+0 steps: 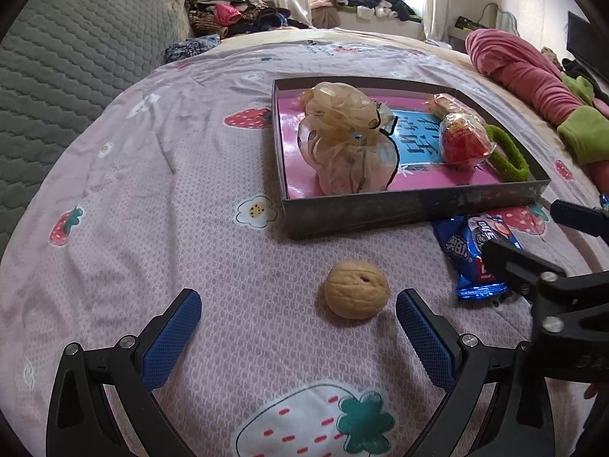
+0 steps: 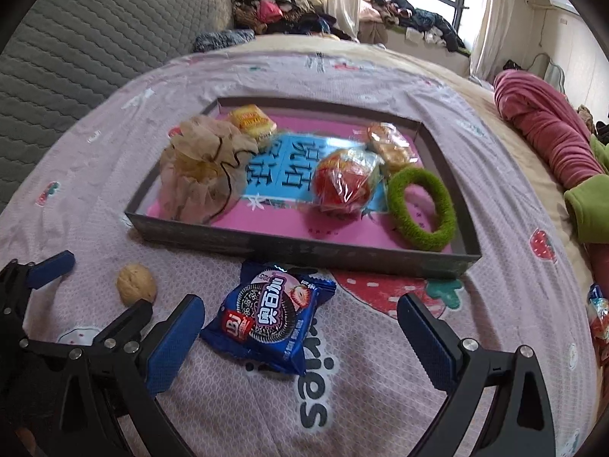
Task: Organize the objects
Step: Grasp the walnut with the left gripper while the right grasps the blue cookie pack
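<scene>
Two handheld grippers hovered low over a bed covered in a pink strawberry-print sheet (image 1: 160,198). The left gripper (image 1: 298,316) had its blue-padded jaws spread wide and held nothing; a walnut (image 1: 356,289) lay on the sheet between and just ahead of its fingertips. The right gripper (image 2: 300,320) was likewise spread and empty, with a blue cookie packet (image 2: 268,318) lying flat between its jaws. Beyond both sat a shallow dark tray (image 2: 304,249) already holding a gauzy drawstring pouch (image 2: 201,167), a red wrapped sweet (image 2: 344,181), a green fuzzy hair tie (image 2: 422,207) and small wrapped snacks.

The step in hand looked like picking up the two loose items for the tray. The walnut was round and hard — likely to roll or squirt out, so the pads should close across its widest part. The packet would crumple; gripping across its middle seemed safest.
</scene>
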